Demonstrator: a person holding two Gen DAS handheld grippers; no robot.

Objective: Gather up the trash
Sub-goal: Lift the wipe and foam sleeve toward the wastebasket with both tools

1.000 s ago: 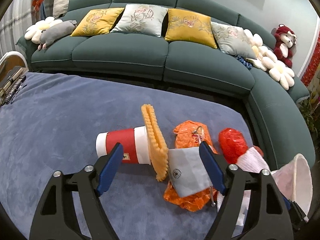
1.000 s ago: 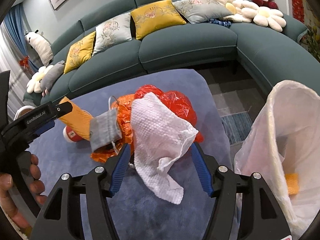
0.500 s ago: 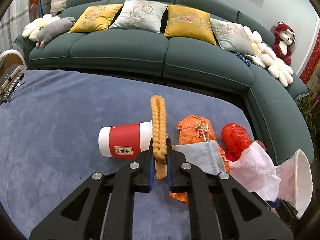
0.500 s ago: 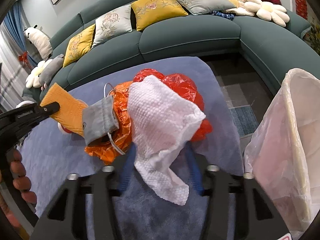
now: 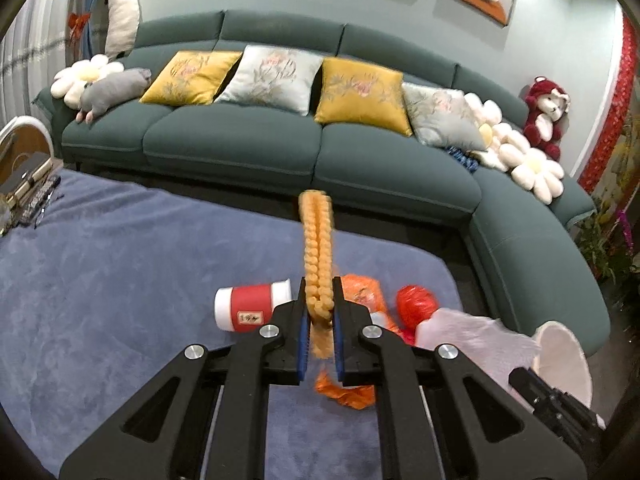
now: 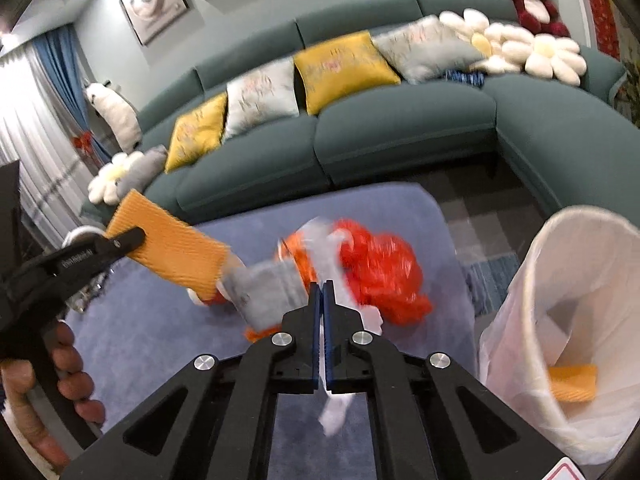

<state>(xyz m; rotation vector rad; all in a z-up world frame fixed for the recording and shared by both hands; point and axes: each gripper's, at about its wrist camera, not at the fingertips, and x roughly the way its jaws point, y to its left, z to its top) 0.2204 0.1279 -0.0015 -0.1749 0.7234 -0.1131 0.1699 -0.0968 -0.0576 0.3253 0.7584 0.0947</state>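
Only the right wrist view showed the sponge's (image 6: 172, 246) broad face; the left tool (image 5: 319, 300) pinched it edge-on, pointing forward. The right tool (image 6: 322, 292) pinched a tissue (image 6: 334, 412).

An orange sponge cloth (image 5: 318, 264) stands edge-on at frame centre, pinched. A red paper cup (image 5: 252, 308) lies on its side, lower centre. Crumpled orange-red plastic (image 6: 380, 268) sits mid-frame beside a white-lined bin (image 6: 568, 320), right.

You hold an orange, ribbed sponge (image 5: 318, 256) | your cup (image 5: 250, 307) is red with white ends | rug (image 5: 120, 264) plain blue-grey | sofa (image 5: 248, 148) dark green (cushions (image 5: 360, 94) yellow, floral) | bin liner (image 6: 560, 320) white
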